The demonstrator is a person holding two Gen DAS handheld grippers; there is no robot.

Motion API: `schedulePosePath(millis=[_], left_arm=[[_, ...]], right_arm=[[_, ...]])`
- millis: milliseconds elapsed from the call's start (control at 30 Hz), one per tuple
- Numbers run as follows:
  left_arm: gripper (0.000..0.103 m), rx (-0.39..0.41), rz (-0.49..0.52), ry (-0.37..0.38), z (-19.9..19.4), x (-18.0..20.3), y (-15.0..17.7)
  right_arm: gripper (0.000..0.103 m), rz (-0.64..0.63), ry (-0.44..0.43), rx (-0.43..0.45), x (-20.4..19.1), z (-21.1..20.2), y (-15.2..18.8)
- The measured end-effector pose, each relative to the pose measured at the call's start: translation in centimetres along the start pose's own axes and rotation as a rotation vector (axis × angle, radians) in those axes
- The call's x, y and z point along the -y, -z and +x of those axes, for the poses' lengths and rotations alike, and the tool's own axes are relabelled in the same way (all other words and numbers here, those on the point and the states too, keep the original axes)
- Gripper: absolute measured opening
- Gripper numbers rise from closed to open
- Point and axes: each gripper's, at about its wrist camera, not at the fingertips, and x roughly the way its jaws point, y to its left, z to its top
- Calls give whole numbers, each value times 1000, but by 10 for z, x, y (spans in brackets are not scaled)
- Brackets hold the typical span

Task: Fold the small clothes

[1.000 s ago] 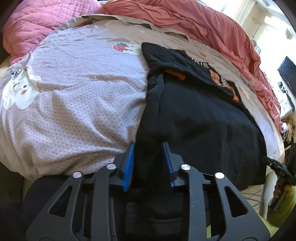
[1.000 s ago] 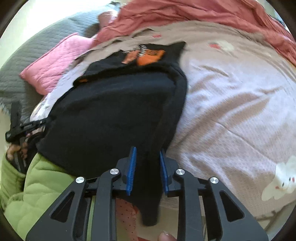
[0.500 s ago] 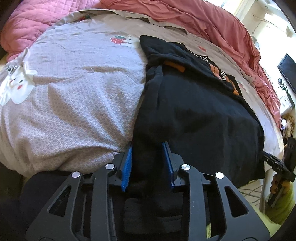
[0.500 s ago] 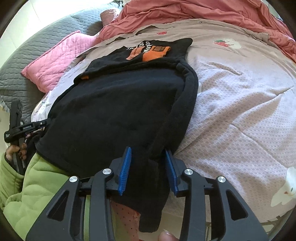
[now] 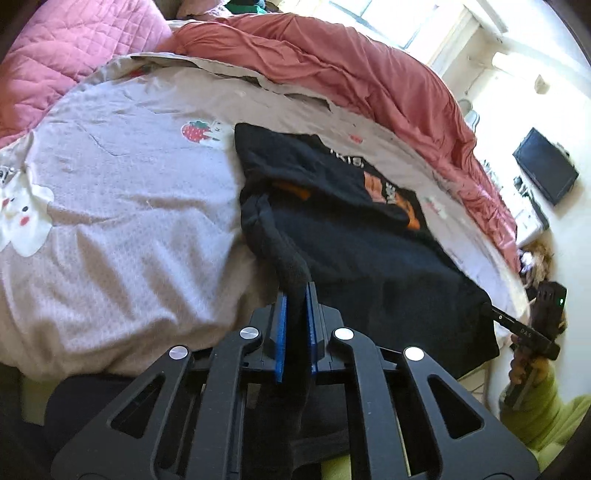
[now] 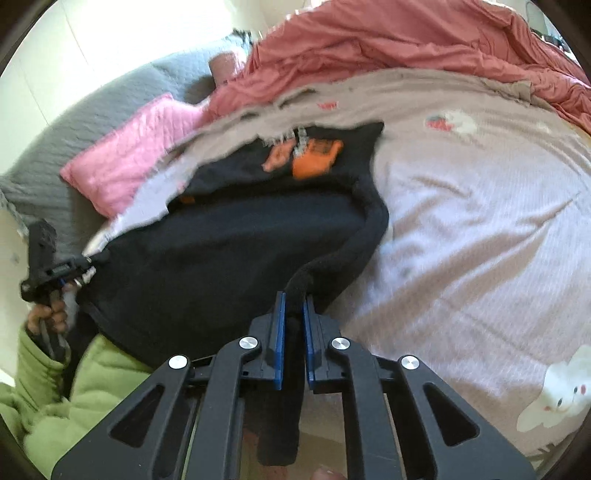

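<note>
Both grippers, left point(image 5: 294, 295) and right point(image 6: 293, 304), clenched on shirt point(image 5: 369, 251) hem near bed point(image 5: 129, 221) edge; thin bunched grip, may slip under pull.

Grey patterned bedspread point(image 5: 122, 206) – red duvet point(image 5: 354, 77) bunched behind, pink quilted pillow point(image 6: 136, 158), wall-mounted screen point(image 5: 545, 175)

Daylight, strong, coming in from window point(image 5: 373, 18) at approx 1 o'clock in left view; wall area at 2–3 o'clock blown out. Right view: glare at 10–11 o'clock, washed white. Black garment point(image 5: 369, 240) reads as near-solid dark, little fold detail. Right view motion-blurred, esp. orange print point(image 6: 314, 157) and bedsheet point(image 6: 480, 221). Left view sharper. Both w/ heavy fisheye bending and dark vignette at the corners.
</note>
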Motion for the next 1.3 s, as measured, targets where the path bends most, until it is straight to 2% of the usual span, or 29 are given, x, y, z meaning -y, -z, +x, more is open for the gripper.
schedulePosePath(millis=[100, 267, 533, 767, 933, 1100, 1200, 1267, 1300], left_arm=[[3, 14, -40, 7, -1, -8, -11], [3, 46, -138, 63, 0, -26, -38], [3, 65, -200, 90, 24, -35, -87], [3, 59, -242, 90, 61, -38, -126], [3, 61, -280, 69, 85, -46, -140], [3, 51, -334, 35, 109, -63, -136], [4, 42, -373, 46, 119, -76, -129], [9, 54, -378, 55, 119, -81, -125], [16, 65, -381, 49, 117, -83, -122]], right_arm=[[8, -3, -6, 56, 1, -7, -14], [8, 0, 9, 133, 9, -5, -42], [8, 46, 45, 206, 26, 13, -87], [8, 101, 100, 201, 49, 44, -117], [8, 138, 145, 178, 66, 69, -132], [9, 212, 204, 91, 87, 103, -133], [15, 242, 229, 70, 95, 111, -128], [20, 241, 233, 75, 95, 108, -126], [22, 233, 243, 80, 93, 105, -125]])
